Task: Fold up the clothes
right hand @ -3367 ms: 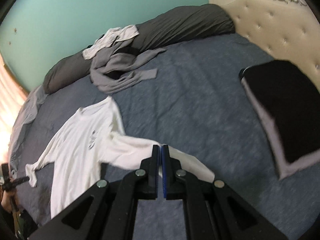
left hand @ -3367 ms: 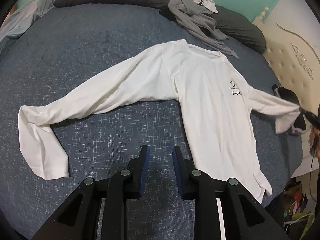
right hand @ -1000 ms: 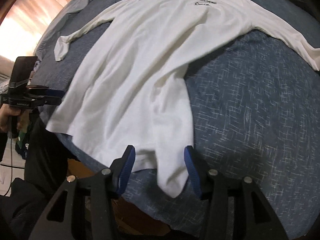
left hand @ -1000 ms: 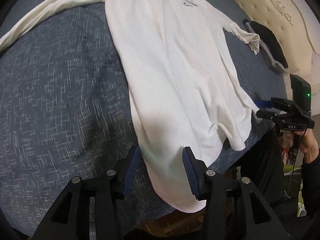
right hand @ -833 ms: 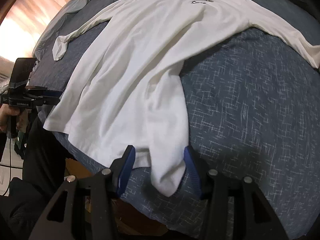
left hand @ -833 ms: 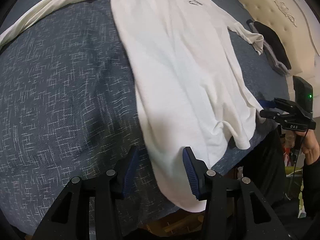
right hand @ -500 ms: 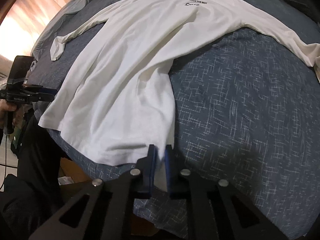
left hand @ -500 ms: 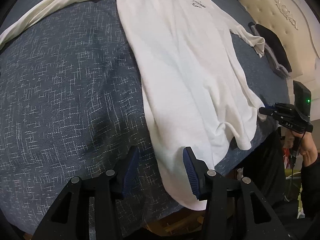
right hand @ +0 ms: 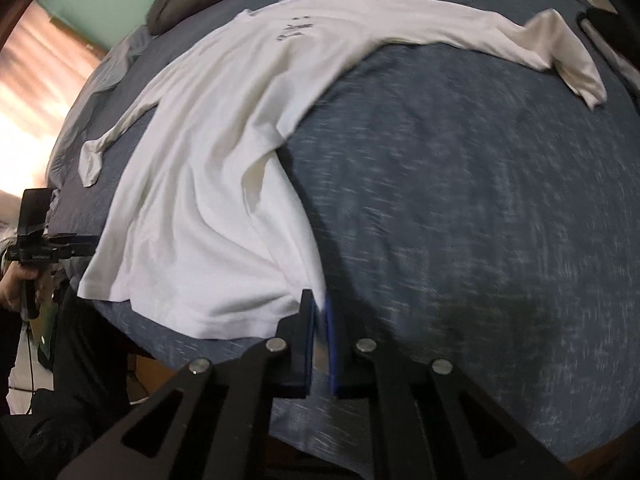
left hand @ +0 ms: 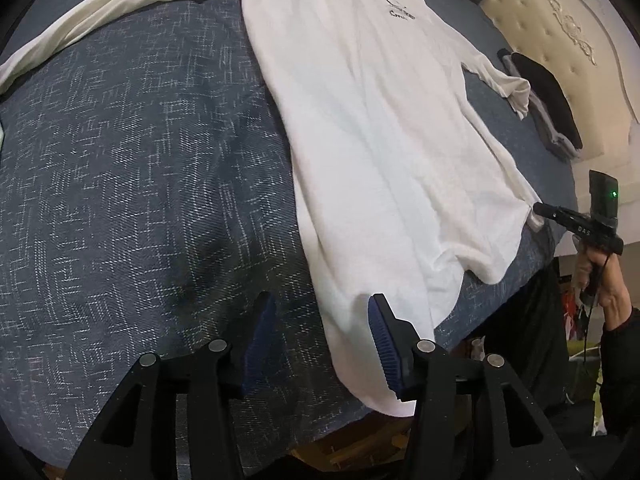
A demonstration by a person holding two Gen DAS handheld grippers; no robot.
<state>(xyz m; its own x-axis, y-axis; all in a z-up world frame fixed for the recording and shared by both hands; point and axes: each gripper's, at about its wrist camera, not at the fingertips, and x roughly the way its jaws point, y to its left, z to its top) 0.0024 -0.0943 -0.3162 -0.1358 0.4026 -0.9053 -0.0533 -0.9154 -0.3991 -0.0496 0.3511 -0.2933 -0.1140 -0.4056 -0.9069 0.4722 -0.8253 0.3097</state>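
Currently lying flat on the blue bedspread: white long-sleeved shirt, its small black chest print too blurred for reading. Left gripper, angling steeply down, is standing half-open astride the shirt's hem corner, pads apart. Right gripper is pinching the opposite hem corner, closed tight.

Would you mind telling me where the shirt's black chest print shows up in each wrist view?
Left wrist view: black chest print near the top, right of centre.
Right wrist view: print near the top, left of centre, blurred.
Shared landmark: the white shirt on the blue bedspread.
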